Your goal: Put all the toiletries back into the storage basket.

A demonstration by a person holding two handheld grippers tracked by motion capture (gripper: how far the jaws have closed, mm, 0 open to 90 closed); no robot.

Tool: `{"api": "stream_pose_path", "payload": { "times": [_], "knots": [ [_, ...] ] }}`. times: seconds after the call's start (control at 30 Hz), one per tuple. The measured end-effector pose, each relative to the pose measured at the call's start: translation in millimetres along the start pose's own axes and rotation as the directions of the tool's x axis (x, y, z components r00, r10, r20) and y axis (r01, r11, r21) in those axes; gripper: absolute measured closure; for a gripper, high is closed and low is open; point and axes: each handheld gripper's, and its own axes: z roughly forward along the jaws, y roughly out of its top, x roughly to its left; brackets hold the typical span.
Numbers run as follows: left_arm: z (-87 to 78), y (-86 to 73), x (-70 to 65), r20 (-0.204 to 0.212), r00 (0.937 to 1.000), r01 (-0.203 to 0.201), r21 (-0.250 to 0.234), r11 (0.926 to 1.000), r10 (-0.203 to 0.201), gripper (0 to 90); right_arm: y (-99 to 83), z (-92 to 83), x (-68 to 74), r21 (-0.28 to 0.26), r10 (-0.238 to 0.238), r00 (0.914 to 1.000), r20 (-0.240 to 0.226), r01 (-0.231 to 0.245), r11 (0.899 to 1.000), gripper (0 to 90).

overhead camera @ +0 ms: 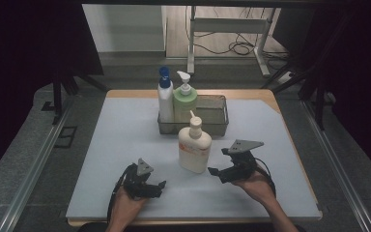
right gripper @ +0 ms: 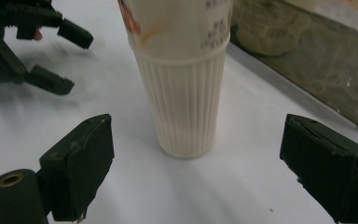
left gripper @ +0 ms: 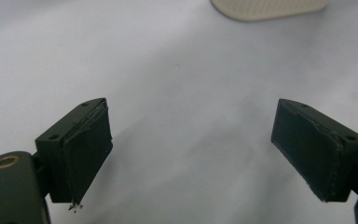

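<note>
A cream bottle with an orange label and a pointed cap stands upright on the white mat, in front of a wire basket. My right gripper lies just right of the bottle, jaws open and pointing at its base. In the right gripper view the ribbed bottle stands ahead of the open right gripper, untouched by either pad. My left gripper rests lower left of the bottle, open and holding nothing. The left gripper faces bare mat, with the bottle's base farther off.
The basket holds a white bottle with a blue cap and a green bottle with a white pump. The basket's wall runs just behind the cream bottle. The wooden table's rim borders the mat, with dark curtains on both sides.
</note>
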Motion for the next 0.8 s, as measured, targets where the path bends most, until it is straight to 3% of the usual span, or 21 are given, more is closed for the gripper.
{"api": "stream_pose_path", "payload": {
  "times": [0.17, 0.33, 0.8],
  "knots": [
    [6.5, -3.3, -1.2, -0.004, 1.0, 0.001, 0.021, 0.9998, -0.001, 12.0, 11.5, 3.4, 2.2, -0.014, -0.013, 0.9999, -0.004, 0.013, 1.0, 10.1],
    [6.5, -7.1, -0.3, 0.001, 1.0, 0.002, -0.006, 1.0, -0.002, 11.5, 20.7, 8.5, 4.2, -0.022, -0.022, 0.9997, -0.008, 0.022, 1.0, 10.0],
    [6.6, -8.1, -0.6, -0.001, 1.0, 0.002, -0.011, 0.9999, -0.002, 11.5, 45.8, 25.9, 10.7, -0.035, -0.044, 0.999, -0.009, 0.043, 0.998, 10.5]
  ]
}}
